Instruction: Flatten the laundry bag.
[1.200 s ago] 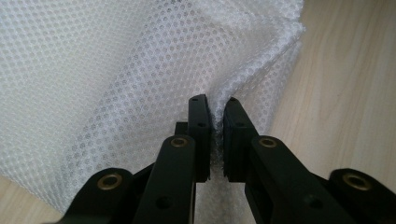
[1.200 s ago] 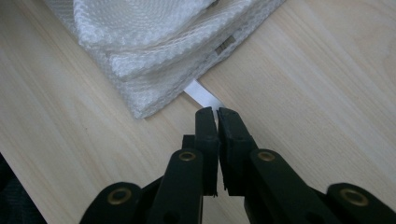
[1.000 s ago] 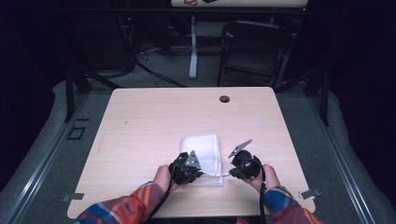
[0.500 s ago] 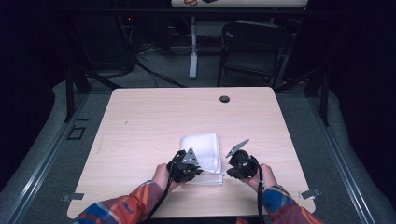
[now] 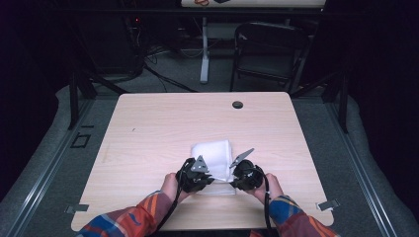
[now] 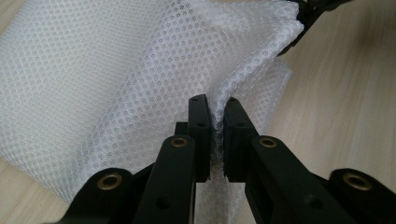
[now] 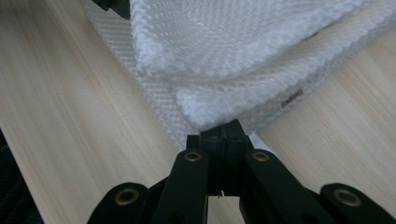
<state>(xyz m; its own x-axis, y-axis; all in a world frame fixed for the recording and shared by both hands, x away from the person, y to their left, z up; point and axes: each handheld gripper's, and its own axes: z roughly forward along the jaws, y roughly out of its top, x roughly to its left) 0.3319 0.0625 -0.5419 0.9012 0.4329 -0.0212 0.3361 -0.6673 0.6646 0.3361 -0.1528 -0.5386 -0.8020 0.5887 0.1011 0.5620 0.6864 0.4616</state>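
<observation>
A white mesh cloth lies folded on the near middle of the light wood table. My left gripper holds the cloth's near edge from the left. In the left gripper view its jaws are shut on a raised fold of the mesh cloth. My right gripper holds the near right corner. The right gripper view has its jaws shut on that corner of the cloth, lifting the upper layer off the one beneath. Each gripper view catches the other gripper's black tip at its top edge.
A small black grommet sits near the table's far edge. Behind the table stand a dark folding chair and a white post, with cables on the floor. Bare wood lies to the left, to the right and beyond the cloth.
My right gripper has edged slightly left, closer to the left one, still holding the cloth. The left gripper has stayed put.
</observation>
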